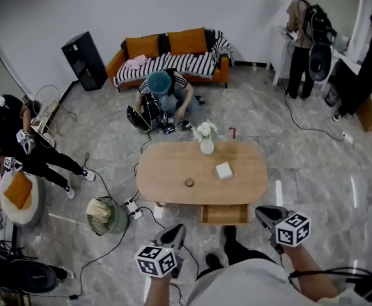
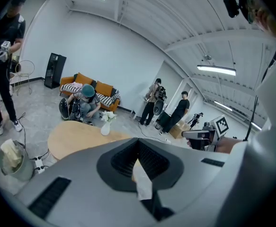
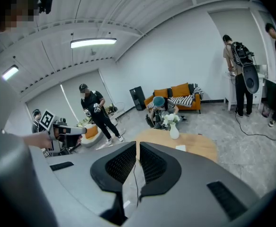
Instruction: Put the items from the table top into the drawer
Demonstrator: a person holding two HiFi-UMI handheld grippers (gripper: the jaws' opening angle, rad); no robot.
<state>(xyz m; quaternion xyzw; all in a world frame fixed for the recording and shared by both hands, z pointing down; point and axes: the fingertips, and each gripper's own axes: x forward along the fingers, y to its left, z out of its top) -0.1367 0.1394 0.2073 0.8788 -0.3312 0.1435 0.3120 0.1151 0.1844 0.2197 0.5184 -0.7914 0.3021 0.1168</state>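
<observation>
An oval wooden table (image 1: pixel 166 177) carries a white vase of flowers (image 1: pixel 206 142), a small white box (image 1: pixel 224 170) and a small dark ring (image 1: pixel 189 182). Its drawer (image 1: pixel 224 214) stands pulled open at the near edge. My left gripper (image 1: pixel 176 229) hovers over the floor, near and left of the drawer. My right gripper (image 1: pixel 262 212) is just right of the drawer. Both hold nothing, their jaws drawn together. In the left gripper view the left gripper (image 2: pixel 138 143) points over the table (image 2: pixel 71 136). The right gripper (image 3: pixel 138 145) faces the vase (image 3: pixel 174 131).
A person (image 1: pixel 163 97) crouches on the floor just behind the table. A fan-like basket (image 1: pixel 106 215), a power strip and cables (image 1: pixel 134 210) lie left of the table. An orange sofa (image 1: pixel 173 53) lines the far wall. Other people stand at the left and far right.
</observation>
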